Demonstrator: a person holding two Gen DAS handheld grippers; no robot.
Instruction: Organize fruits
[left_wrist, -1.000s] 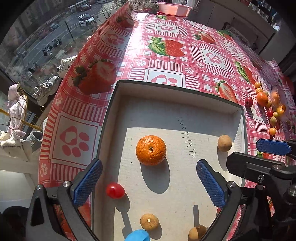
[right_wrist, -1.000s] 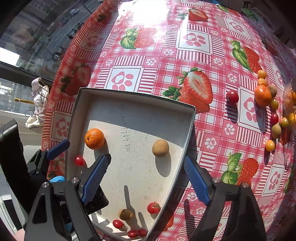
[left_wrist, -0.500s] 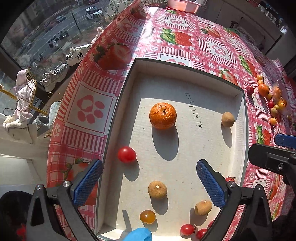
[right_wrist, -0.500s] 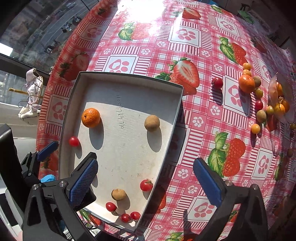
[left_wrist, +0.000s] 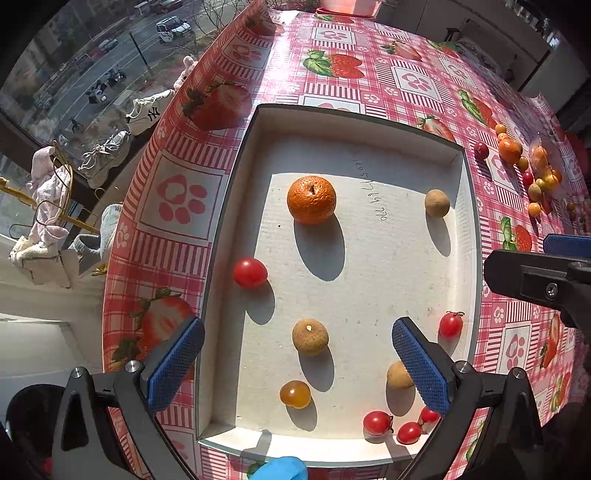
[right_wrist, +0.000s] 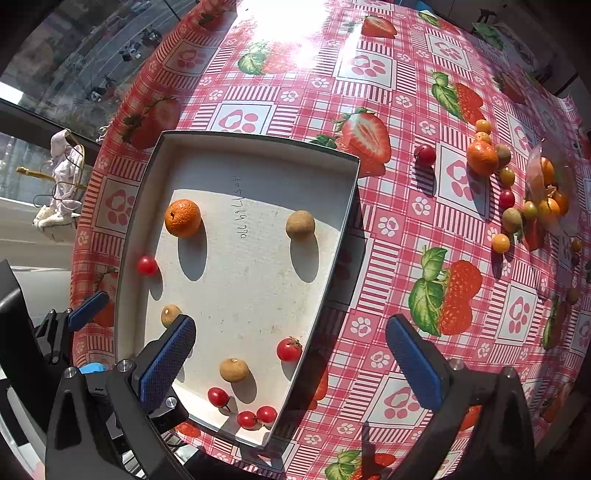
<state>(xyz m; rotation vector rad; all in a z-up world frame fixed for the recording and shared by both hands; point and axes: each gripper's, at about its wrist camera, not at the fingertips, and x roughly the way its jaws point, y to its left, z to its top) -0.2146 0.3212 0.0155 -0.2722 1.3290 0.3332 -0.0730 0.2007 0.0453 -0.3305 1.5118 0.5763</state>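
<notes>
A shallow white cardboard tray (left_wrist: 369, 125) (right_wrist: 258, 144) lies on the strawberry-print tablecloth. It holds a tangerine (left_wrist: 311, 199) (right_wrist: 183, 217), several brown longans such as the one at the far right (left_wrist: 437, 202) (right_wrist: 300, 223), several cherry tomatoes (left_wrist: 250, 272) (right_wrist: 289, 349) and a yellow berry (left_wrist: 294, 394). My left gripper (left_wrist: 299, 365) hovers open above the tray's near end, nothing between its blue pads. My right gripper (right_wrist: 291, 363) stands open above the tray's right wall, also with nothing in it. More loose fruit (right_wrist: 482, 157) (left_wrist: 509, 150) lies on the cloth at the far right.
A clear plastic bag (right_wrist: 550, 192) with fruit lies among the pile at the right. A pink bowl (left_wrist: 347, 5) stands at the table's far end. The table's left edge (left_wrist: 129, 229) drops off toward a window and street below.
Both grippers have drawn back and up from the tray, so more of its near end and fruit shows. The right gripper's jaws have widened. No fruit has moved.
</notes>
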